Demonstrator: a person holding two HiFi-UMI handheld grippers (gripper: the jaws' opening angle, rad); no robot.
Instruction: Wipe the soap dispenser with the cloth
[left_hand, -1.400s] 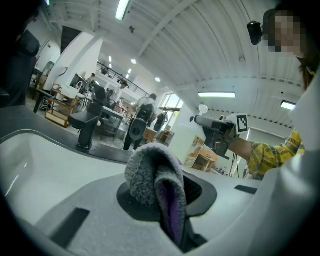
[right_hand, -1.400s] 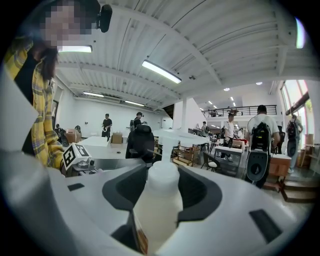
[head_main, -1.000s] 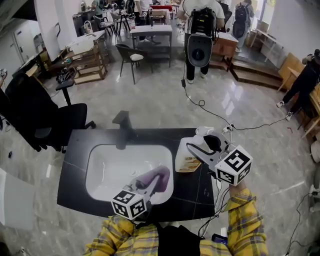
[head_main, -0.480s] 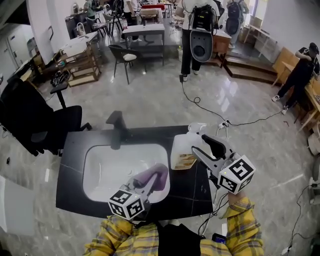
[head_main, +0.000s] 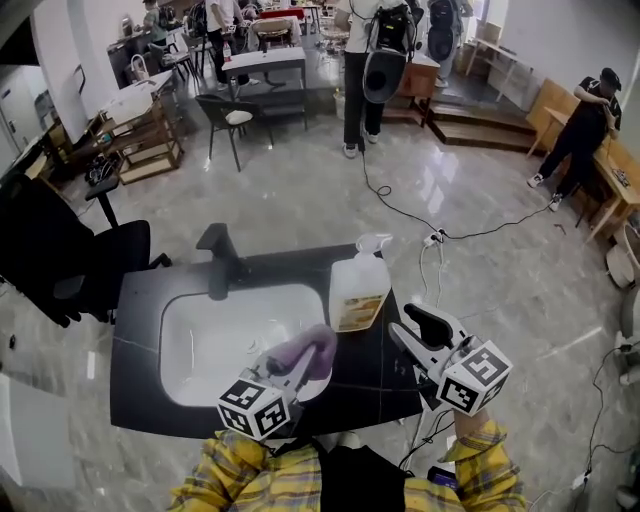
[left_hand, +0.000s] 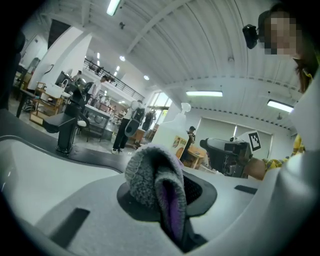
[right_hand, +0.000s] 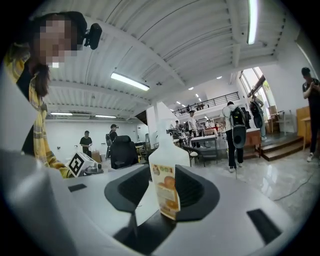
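Your left gripper (left_hand: 167, 200) is clamped on the bunched cloth (left_hand: 150, 175), over the sink's (head_main: 200, 345) near right corner; your right gripper (head_main: 418, 332) is closing on nothing, the dispenser (head_main: 360, 292) just ahead, untouched; it stands upright on the counter (head_main: 140, 300) right of the sink, long axis vertical, nozzle topmost.

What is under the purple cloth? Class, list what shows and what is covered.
The white sink basin lies under the purple cloth, gripped by the left gripper. Its white floor shows to the left; the part beneath cloth and gripper is covered, so it cannot be checked.
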